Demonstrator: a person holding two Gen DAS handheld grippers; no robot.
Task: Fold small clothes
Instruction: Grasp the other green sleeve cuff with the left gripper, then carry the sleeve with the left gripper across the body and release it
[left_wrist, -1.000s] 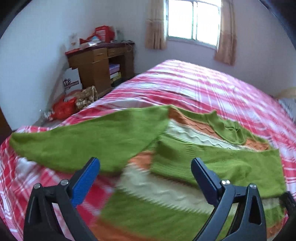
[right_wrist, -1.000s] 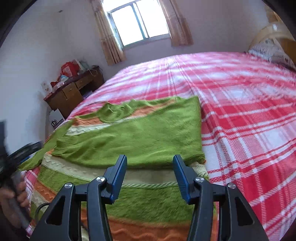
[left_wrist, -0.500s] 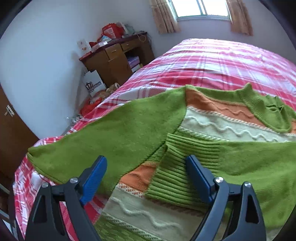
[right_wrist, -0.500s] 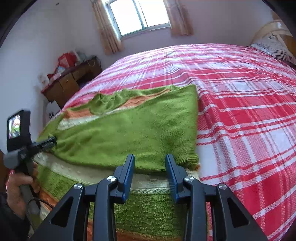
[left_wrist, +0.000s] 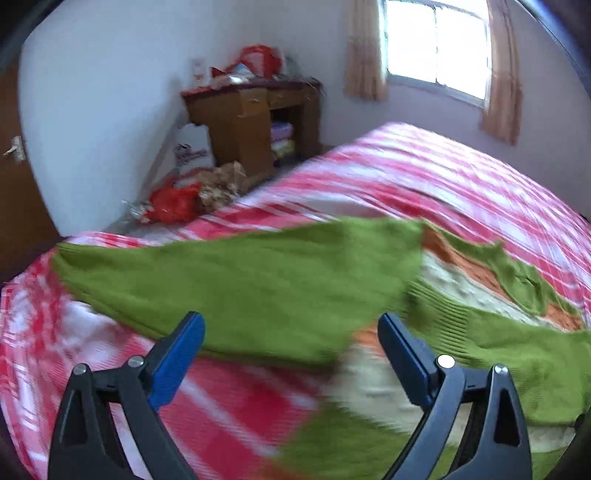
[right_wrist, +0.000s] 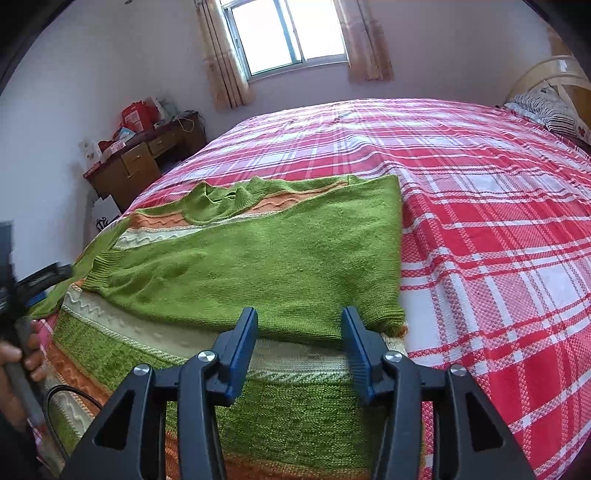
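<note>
A green knit sweater (right_wrist: 221, 373) with orange and cream stripes lies flat on the bed. One sleeve (right_wrist: 258, 258) is folded across its body. The other sleeve (left_wrist: 240, 284) stretches out to the left over the bedspread. My left gripper (left_wrist: 291, 343) hovers wide open just before this outstretched sleeve, with nothing between its blue pads. My right gripper (right_wrist: 299, 343) hangs over the sweater's lower right part near the folded sleeve's edge. Its jaws are opening and the pads press on nothing. A hand (right_wrist: 18, 365) holds the left gripper's handle at the far left of the right wrist view.
The bed (right_wrist: 480, 221) has a red and white plaid cover, bare to the right of the sweater. A wooden desk (left_wrist: 251, 122) with clutter stands by the wall, with bags (left_wrist: 173, 203) on the floor beside it. A pillow (right_wrist: 546, 110) lies at the headboard.
The left gripper swung right onto the sweater's body, then back left to the outstretched sleeve. The right gripper's jaws narrowed, then widened again, and it sank a little.
</note>
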